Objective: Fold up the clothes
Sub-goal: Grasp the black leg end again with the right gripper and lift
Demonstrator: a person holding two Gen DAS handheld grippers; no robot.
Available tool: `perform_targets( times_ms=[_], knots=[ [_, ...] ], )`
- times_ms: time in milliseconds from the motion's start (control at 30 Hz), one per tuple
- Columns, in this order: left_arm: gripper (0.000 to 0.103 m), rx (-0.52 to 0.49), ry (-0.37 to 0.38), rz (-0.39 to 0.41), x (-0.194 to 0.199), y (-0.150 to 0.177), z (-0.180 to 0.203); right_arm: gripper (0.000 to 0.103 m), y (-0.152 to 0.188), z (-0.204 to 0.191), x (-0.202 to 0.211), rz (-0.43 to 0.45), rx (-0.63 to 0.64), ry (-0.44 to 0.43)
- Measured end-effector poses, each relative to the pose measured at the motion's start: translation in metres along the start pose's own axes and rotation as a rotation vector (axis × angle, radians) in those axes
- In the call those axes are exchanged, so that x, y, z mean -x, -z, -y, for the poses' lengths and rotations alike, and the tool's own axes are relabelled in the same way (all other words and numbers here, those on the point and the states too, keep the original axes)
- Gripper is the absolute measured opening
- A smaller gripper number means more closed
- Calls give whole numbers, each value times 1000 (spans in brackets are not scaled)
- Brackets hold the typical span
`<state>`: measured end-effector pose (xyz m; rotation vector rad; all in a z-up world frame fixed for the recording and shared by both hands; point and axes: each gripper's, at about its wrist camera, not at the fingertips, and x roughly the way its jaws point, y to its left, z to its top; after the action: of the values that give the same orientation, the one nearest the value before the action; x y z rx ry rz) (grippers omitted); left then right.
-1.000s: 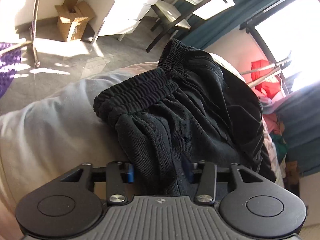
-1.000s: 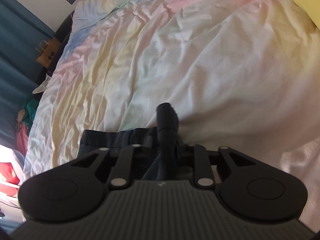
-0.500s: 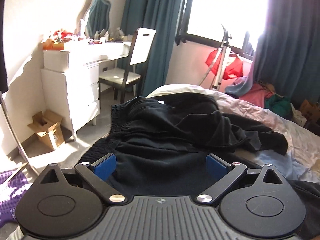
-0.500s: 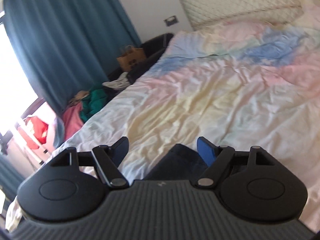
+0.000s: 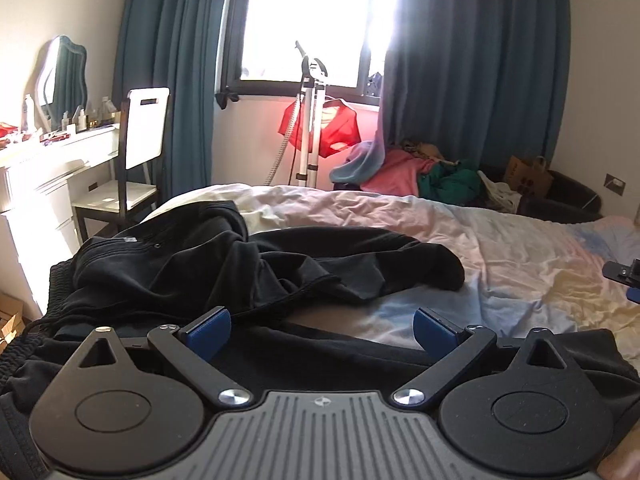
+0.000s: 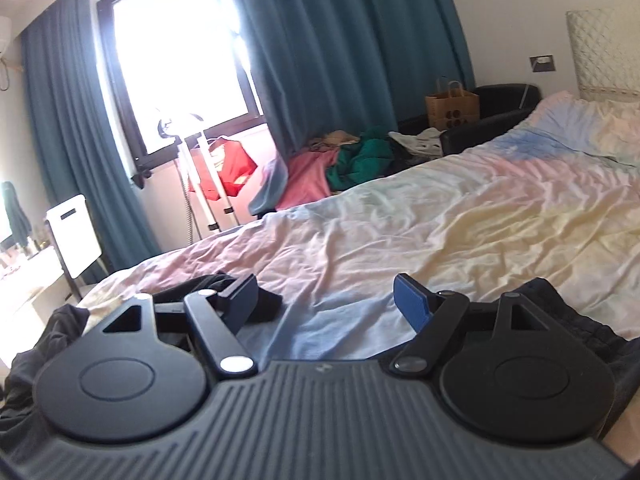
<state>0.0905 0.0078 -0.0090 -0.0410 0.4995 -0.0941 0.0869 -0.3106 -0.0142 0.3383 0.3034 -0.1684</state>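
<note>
Over at nine o'clock in the left wrist view, a white dresser [image 5: 48, 160] catches the sun, a white-backed chair [image 5: 140, 148] tucked just beside it. Moving in, the black trousers [image 5: 224, 264] lie rumpled across the near end of the bed [image 5: 520, 256], the elastic waistband bunched at eight o'clock and one leg trailing out toward three. The left gripper [image 5: 322, 330] hovers low over that dark cloth, jaws spread wide, blue pads [image 5: 210, 330] bare, nothing pinched between them. At twelve o'clock a bright window [image 5: 308, 16] glares between teal curtains [image 5: 472, 72], a red garment [image 5: 320, 130] hanging on a stand below it. Toward two o'clock, a heap of pink and green clothes [image 5: 420, 172] sits beside the bed.

Switching to the right wrist view: dark fabric [image 6: 44, 336] spills around seven and eight o'clock and again at four. The right gripper [image 6: 324, 304] is also wide open and empty-handed, poised above pale pastel sheet. At one o'clock, a brown paper bag [image 6: 452, 108] stands near a black armchair [image 6: 496, 112].
</note>
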Motion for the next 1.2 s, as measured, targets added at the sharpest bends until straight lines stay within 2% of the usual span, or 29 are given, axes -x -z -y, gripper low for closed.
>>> perform_targets(
  times_ms=[133,267,467,700,867,1000,1133,1200],
  knots=[
    [99,-57,22,11,-16,-6,19,78,-1,-12,0,13,35,-62],
    [100,-79,27,23,-32,4,25,78,2,-22,-4,16,58,-93],
    [100,-55,18,16,-53,32,13,78,17,-36,-18,-7,89,-126],
    [100,-26,-16,2,-58,40,0,78,28,-40,-33,-62,51,-190],
    [100,38,-27,4,-55,38,-10,78,43,-31,-54,-189,-100,-262],
    [100,49,-32,11,-49,37,-14,78,58,-23,-73,-311,-239,-311],
    [100,53,-12,22,-48,39,-19,78,62,-26,-107,-416,-404,-343],
    [100,51,-2,28,-52,41,-23,78,61,-35,-135,-429,-473,-346]
  ],
)
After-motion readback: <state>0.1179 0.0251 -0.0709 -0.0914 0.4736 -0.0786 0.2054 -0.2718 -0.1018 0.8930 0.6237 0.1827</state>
